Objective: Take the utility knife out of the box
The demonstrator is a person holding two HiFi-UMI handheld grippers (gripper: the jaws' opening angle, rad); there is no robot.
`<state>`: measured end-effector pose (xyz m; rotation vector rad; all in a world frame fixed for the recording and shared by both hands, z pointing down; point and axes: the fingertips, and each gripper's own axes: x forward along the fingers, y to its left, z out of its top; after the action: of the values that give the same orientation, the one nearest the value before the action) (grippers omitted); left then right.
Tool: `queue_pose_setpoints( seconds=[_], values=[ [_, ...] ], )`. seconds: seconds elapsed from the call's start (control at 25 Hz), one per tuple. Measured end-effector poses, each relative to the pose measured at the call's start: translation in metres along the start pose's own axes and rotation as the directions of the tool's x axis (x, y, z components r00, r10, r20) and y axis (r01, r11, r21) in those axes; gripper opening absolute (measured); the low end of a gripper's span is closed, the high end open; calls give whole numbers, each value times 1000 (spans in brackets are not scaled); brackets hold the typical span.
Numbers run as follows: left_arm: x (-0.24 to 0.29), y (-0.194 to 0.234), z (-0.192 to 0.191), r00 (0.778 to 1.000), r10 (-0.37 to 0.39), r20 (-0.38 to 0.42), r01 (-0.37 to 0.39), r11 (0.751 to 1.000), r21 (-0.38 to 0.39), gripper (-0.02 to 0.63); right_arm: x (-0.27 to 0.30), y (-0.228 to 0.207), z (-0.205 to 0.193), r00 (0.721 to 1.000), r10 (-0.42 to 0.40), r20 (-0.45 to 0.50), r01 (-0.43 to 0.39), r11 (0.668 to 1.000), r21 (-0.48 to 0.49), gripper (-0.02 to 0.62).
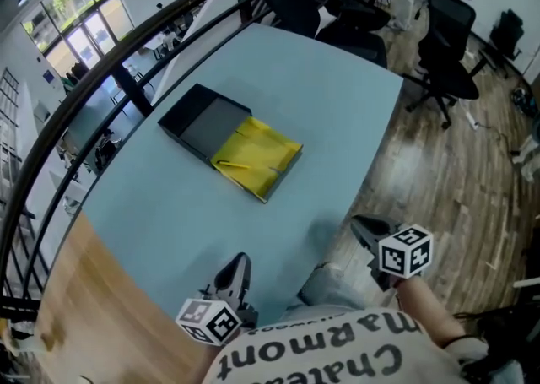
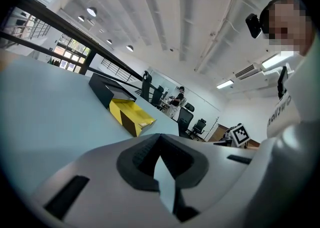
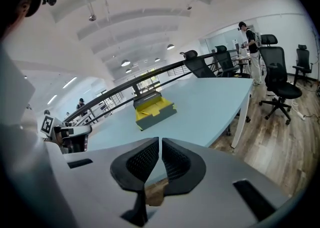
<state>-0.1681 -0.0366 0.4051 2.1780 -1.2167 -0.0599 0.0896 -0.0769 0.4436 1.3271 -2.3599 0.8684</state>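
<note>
Both tongs are clenched and empty: the left gripper (image 1: 234,274) shows its pads pressed together in its own view, with only bare tabletop beyond them. The right gripper (image 1: 369,230) has its pads together but for a hairline slit, with nothing between them.

Everything here I place from the box (image 1: 202,121). It lies on the blue table (image 1: 337,104), well ahead of both tongs, its long axis running on a slant from far-left to near-right in the head view. The black half is the far end and the yellow half is the end towards me. In that yellow half, close to its left edge, lies a slim yellow shape that I take to be the utility knife (image 1: 238,164). It is too small for me to be sure of its outline or which way its handle points.

The left gripper sits almost straight back from the box's yellow end and looks to me slightly the nearer. It is low over the tabletop and aimed close to level at the box. The right gripper sits back and off to the right of the box, past the table's edge, tipped more steeply down, with the yellow end facing it.
</note>
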Motion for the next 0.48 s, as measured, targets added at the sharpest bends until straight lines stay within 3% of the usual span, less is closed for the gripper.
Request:
queue_pose_setpoints(
  seconds=[0.24,0.48],
  values=[
    [13,6,2,998,66,9,-66,998,-10,2,30,-17,13,998,52,-34,-53,999,-4,44],
    [38,-1,13,984,170,49,-168,985,-42,2,64,-42,54,988,145,-57,-148,987,-61,44]
  ],
)
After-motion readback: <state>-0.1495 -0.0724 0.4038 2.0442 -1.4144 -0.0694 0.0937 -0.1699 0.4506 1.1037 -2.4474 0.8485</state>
